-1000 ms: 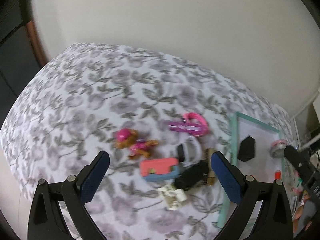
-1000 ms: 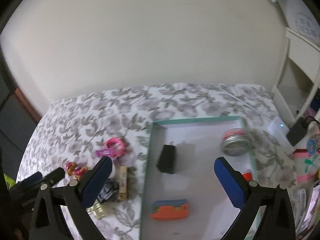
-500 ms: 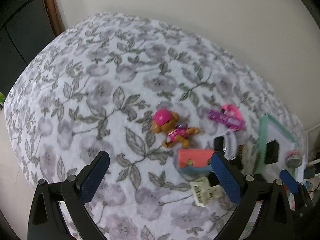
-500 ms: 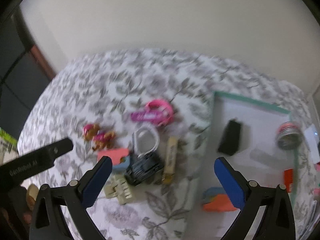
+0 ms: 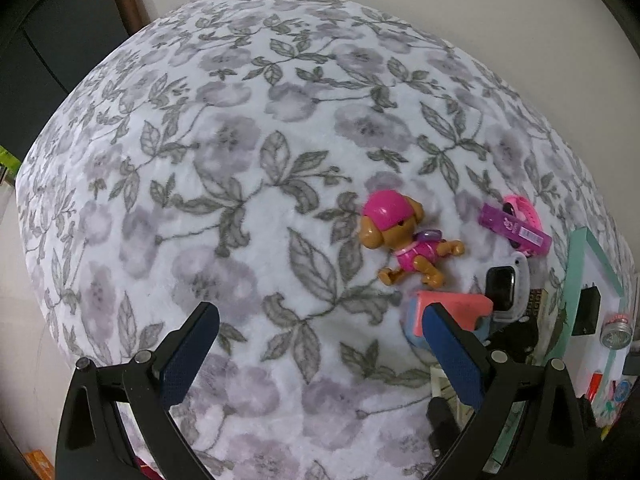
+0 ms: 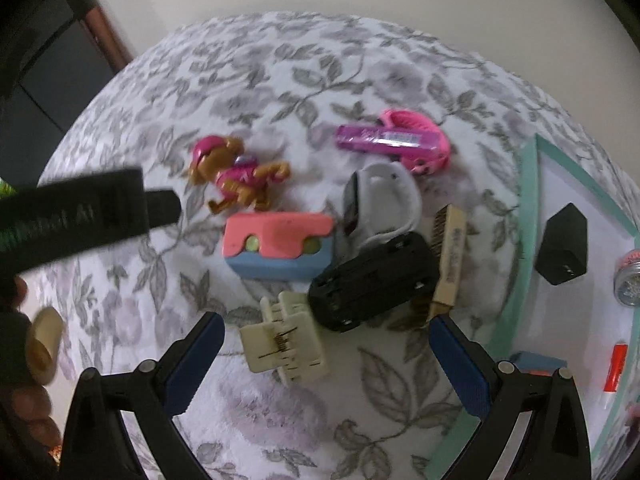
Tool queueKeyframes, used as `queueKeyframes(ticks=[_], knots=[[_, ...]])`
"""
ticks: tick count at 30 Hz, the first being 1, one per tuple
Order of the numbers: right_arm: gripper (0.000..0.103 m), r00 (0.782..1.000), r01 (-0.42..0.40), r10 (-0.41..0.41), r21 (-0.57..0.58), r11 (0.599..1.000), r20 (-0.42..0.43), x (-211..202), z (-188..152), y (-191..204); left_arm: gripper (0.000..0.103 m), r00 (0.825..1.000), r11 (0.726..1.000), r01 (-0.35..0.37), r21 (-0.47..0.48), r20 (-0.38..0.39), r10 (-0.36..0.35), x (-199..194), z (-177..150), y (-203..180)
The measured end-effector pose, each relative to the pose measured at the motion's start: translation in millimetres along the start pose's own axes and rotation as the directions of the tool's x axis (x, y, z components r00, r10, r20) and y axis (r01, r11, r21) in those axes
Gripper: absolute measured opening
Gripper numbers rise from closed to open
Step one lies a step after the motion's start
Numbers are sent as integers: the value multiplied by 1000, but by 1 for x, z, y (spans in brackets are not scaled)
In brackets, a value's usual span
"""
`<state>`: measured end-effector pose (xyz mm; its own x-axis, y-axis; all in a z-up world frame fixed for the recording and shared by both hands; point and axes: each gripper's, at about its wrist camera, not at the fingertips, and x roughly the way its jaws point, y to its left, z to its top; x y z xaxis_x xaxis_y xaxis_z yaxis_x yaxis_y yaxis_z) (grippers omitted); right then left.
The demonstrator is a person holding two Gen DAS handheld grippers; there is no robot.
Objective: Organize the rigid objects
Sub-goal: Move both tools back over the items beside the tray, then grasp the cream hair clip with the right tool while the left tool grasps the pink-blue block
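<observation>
On the floral blanket (image 6: 280, 80) a cluster of small rigid objects is lying loose, with the teal-rimmed tray (image 6: 528, 184) sitting at 3 o'clock of the pile.

Right gripper (image 6: 326, 364) is hovering over the pile's near edge, jaws spread wide, nothing between the blue pads (image 6: 196, 364). Just ahead of it at 12 o'clock, a cream hair claw (image 6: 286, 344) is touching a black toy car (image 6: 374, 280). A pink-and-blue block (image 6: 278, 246) is sitting at 11 o'clock of the car, a grey smartwatch (image 6: 384, 204) at 12, a wooden brush (image 6: 450, 256) at 3, hard against the car. A toy pup with pink cap (image 6: 236, 176) is lying at 10 o'clock, and a purple tube (image 6: 386, 140) is resting across a pink watch (image 6: 420, 136) at the far side.

Left gripper (image 5: 320, 354) is hanging open over bare blanket, holding nothing; the pup is at its 1 o'clock.

Inside the tray, a black charger (image 6: 564, 250) and a glitter jar (image 6: 628, 280) are resting apart.
</observation>
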<state>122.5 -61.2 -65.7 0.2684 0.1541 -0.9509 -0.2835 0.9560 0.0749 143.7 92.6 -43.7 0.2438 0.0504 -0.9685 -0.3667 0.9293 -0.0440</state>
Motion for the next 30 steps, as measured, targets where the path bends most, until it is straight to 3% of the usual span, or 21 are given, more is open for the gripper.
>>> queueKeyframes(ticks=[11, 17, 22, 30], knots=[[85, 998, 21, -19, 18, 1000, -66, 25, -9, 2, 101, 996, 998, 66, 12, -68, -65, 20, 1, -13], [69, 998, 12, -10, 41, 999, -54, 23, -9, -4, 101, 992, 994, 102, 41, -85, -98, 32, 1, -28], [49, 999, 8, -4, 75, 997, -47, 18, -6, -20, 101, 989, 989, 130, 67, -81, -124, 34, 1, -42], [44, 999, -20, 25, 99, 995, -49, 17, -7, -46, 101, 985, 980, 164, 111, -78, -156, 41, 0, -65]])
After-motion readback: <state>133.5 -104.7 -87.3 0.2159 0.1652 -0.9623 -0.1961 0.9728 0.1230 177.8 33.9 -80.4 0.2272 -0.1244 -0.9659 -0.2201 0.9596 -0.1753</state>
